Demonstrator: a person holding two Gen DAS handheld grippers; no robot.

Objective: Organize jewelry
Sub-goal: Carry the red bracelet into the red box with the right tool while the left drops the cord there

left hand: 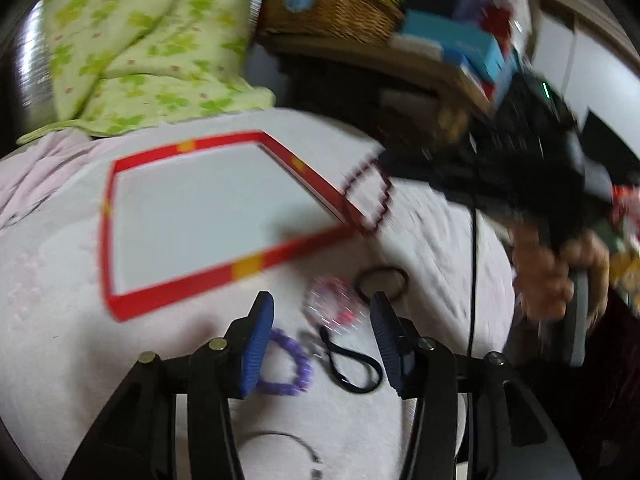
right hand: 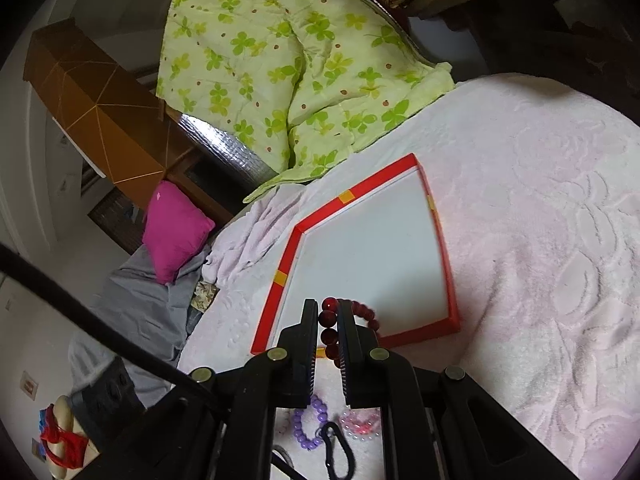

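Observation:
A shallow red-rimmed box (left hand: 176,292) (right hand: 280,280) with a white floor lies on the pale pink bedspread. My right gripper (right hand: 328,312) is shut on a dark red bead bracelet (right hand: 330,320) and holds it over the box's near corner; in the left wrist view the bracelet (left hand: 368,196) hangs from that gripper (left hand: 404,160) at the box's right corner. My left gripper (left hand: 320,312) is open above loose pieces: a purple bead bracelet (left hand: 288,364) (right hand: 306,424), a pink sparkly bracelet (left hand: 334,306) (right hand: 360,424), a black loop (left hand: 352,364) (right hand: 338,452) and a dark hair tie (left hand: 382,280).
A green clover-print quilt (right hand: 288,64) lies bunched behind the box. A wicker basket (left hand: 336,8) and boxes (left hand: 460,44) sit on a shelf beyond. A magenta pillow (right hand: 174,232) and grey cloth (right hand: 136,316) lie off the bed's edge. A thin metal bangle (left hand: 308,448) lies near my left gripper.

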